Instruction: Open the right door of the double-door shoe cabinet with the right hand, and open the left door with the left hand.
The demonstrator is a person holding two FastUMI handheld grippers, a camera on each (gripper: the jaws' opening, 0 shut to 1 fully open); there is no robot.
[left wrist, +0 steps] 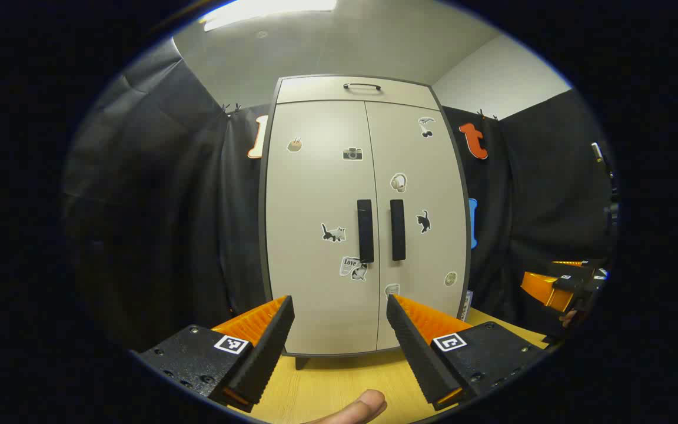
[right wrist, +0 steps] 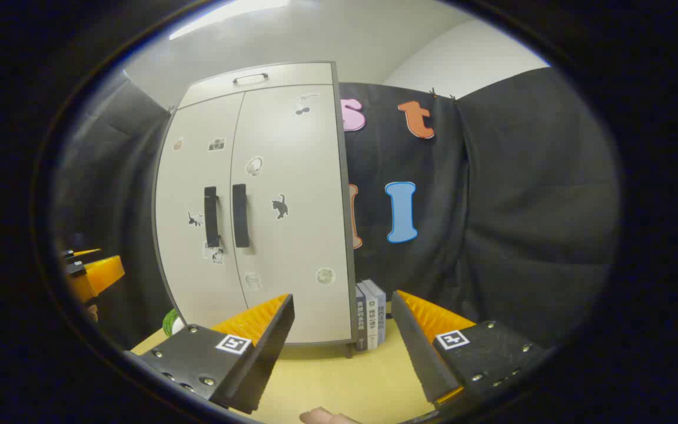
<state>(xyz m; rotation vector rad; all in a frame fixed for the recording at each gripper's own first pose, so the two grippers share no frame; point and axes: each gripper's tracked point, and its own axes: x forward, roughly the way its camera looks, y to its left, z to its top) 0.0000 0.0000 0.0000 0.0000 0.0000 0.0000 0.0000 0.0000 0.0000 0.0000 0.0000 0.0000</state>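
Both tongs, left tongs [left wrist: 339, 330] and right tongs [right wrist: 342, 330], gape empty; the shoe cabinet [left wrist: 365, 218] stands shut at the surface's [left wrist: 339, 383] far edge. Right door handle [right wrist: 240, 215] first: approach squarely, straddle it.

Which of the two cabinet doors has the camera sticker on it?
The left door. Its camera sticker sits in the upper part, near the centre seam. The right door carries a headphones sticker and a black cat instead.
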